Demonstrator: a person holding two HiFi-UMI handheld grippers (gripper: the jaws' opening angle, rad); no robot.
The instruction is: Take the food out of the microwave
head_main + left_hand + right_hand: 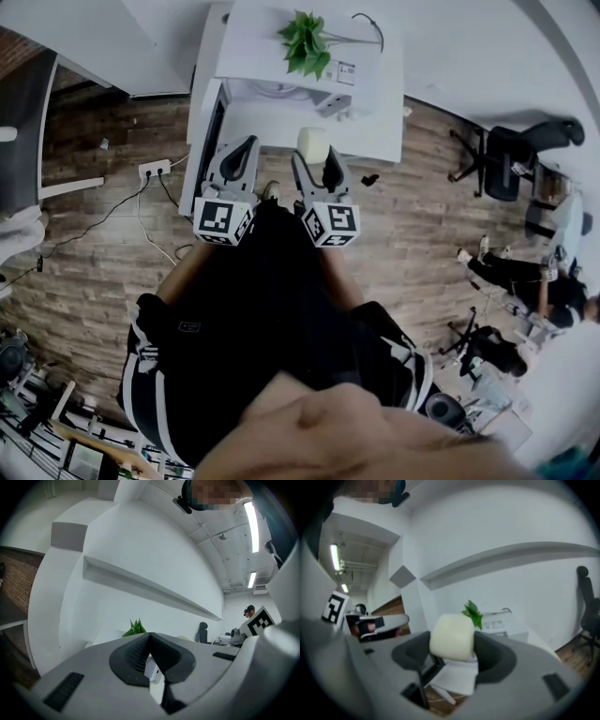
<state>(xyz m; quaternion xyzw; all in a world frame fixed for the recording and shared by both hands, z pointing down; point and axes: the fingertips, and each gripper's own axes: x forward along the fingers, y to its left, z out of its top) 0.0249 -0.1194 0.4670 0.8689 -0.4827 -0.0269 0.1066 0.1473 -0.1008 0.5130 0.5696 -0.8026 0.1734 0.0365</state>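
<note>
A pale cream bun [312, 142] is clamped between the jaws of my right gripper [317, 157], held in the air just in front of the white microwave [375, 66]. The microwave's dark door [212, 141] hangs open to the left, and a green plant [307, 42] stands on its top. In the right gripper view the bun [452, 637] fills the gap between the pads, with the microwave [506, 623] behind it. My left gripper [244, 150] hovers beside the open door, jaws pressed together and empty; in its own view the left gripper [149, 641] points at the wall.
A power strip [155, 170] and cables lie on the wood floor at the left. Black office chairs [506, 159] and a seated person [511, 272] are at the right. A dark desk edge [23, 131] sits far left.
</note>
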